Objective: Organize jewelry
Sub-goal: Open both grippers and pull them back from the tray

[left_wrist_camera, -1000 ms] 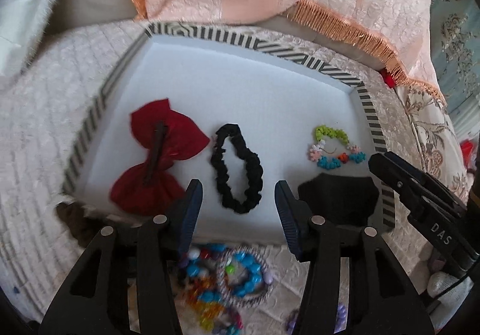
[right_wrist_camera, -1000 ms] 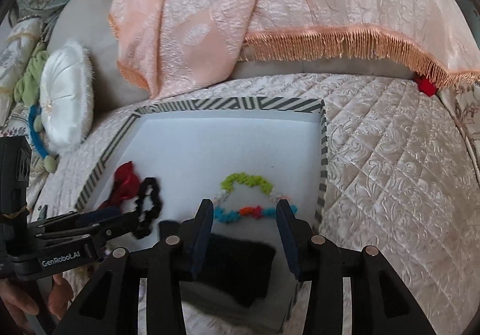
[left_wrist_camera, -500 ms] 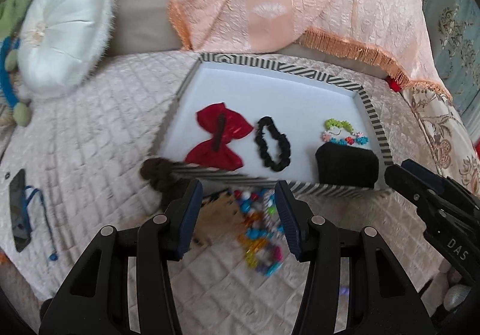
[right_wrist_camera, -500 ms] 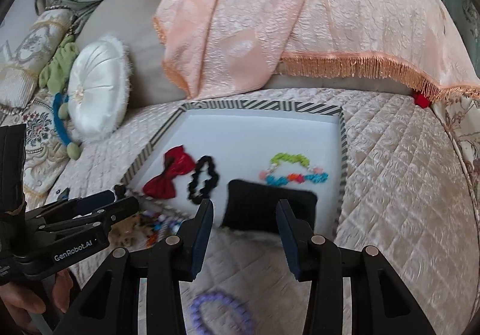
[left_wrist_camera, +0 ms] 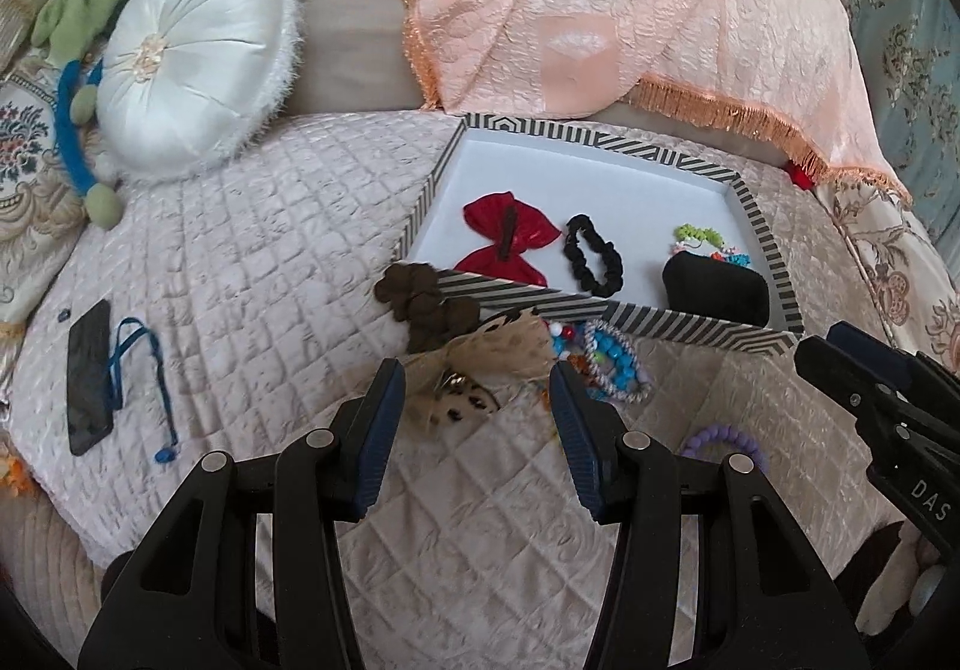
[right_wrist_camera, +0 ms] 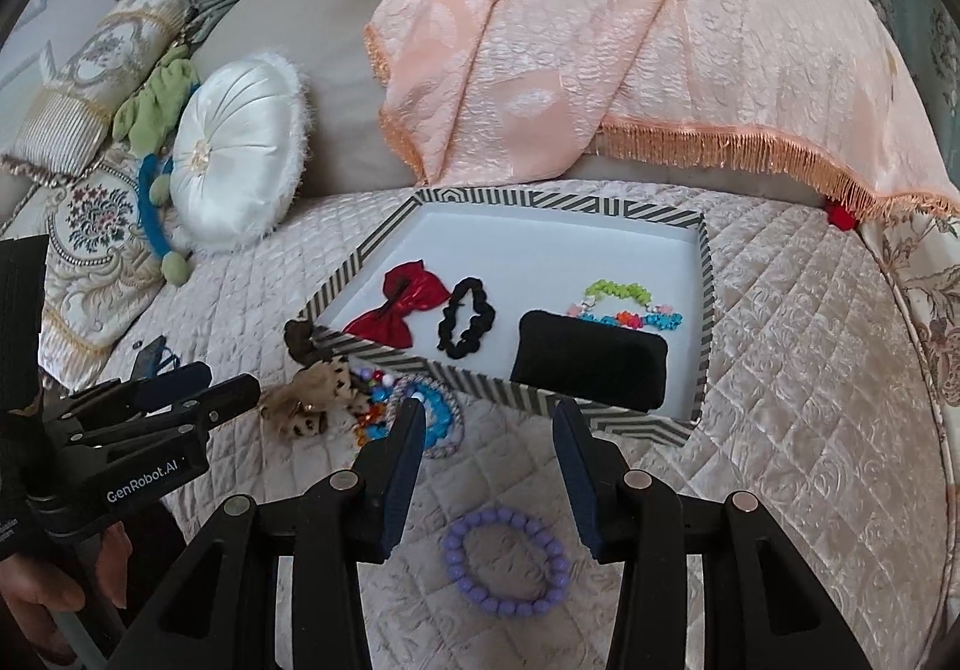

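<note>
Striped tray [right_wrist_camera: 705, 274] on quilted cushion [right_wrist_camera: 810, 370], holding red bow [right_wrist_camera: 401, 304], black scrunchie [right_wrist_camera: 465, 325], black pouch [right_wrist_camera: 591, 364]; purple bracelet [right_wrist_camera: 504, 565] outside, beneath right gripper [right_wrist_camera: 489, 460]; left gripper [left_wrist_camera: 477, 412] and right both spread, empty

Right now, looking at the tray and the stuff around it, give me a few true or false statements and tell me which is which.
1. The red bow lies inside the striped tray. True.
2. The purple bead bracelet is in the tray. False: it lies on the quilt, outside the tray, near the right tool.
3. Both tools are empty and open. True; the left tool holds nothing either.
4. The black scrunchie sits on the black pouch. False: it lies beside it, between pouch and bow.
5. The tray holds nothing. False: it holds four things.
</note>
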The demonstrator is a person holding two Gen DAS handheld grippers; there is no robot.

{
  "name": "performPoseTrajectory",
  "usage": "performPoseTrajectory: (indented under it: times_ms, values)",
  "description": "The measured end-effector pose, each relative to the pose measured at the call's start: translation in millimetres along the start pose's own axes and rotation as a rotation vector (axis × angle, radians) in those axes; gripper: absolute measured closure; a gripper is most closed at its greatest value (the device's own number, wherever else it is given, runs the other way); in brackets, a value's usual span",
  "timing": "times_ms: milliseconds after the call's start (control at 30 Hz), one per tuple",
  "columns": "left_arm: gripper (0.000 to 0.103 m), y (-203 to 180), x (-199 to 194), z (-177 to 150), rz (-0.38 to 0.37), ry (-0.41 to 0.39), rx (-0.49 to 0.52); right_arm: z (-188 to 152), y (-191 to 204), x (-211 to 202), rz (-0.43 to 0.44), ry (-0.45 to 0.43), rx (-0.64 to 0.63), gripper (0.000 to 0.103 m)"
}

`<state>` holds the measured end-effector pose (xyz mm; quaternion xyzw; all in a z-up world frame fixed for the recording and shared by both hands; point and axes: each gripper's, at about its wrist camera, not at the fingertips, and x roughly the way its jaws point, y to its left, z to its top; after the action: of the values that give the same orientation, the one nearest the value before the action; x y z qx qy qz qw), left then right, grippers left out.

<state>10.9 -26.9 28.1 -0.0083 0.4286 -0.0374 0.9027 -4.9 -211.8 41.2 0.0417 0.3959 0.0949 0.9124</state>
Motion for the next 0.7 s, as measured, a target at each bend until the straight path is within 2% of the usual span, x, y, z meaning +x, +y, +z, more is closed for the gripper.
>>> performPoseTrajectory:
  times_ms: [700]
  values:
    - [0.053,29,-23,-16,0.048,-0.03,-0.031,-13,19,-23,0.004,-0.013,-0.042,0.057]
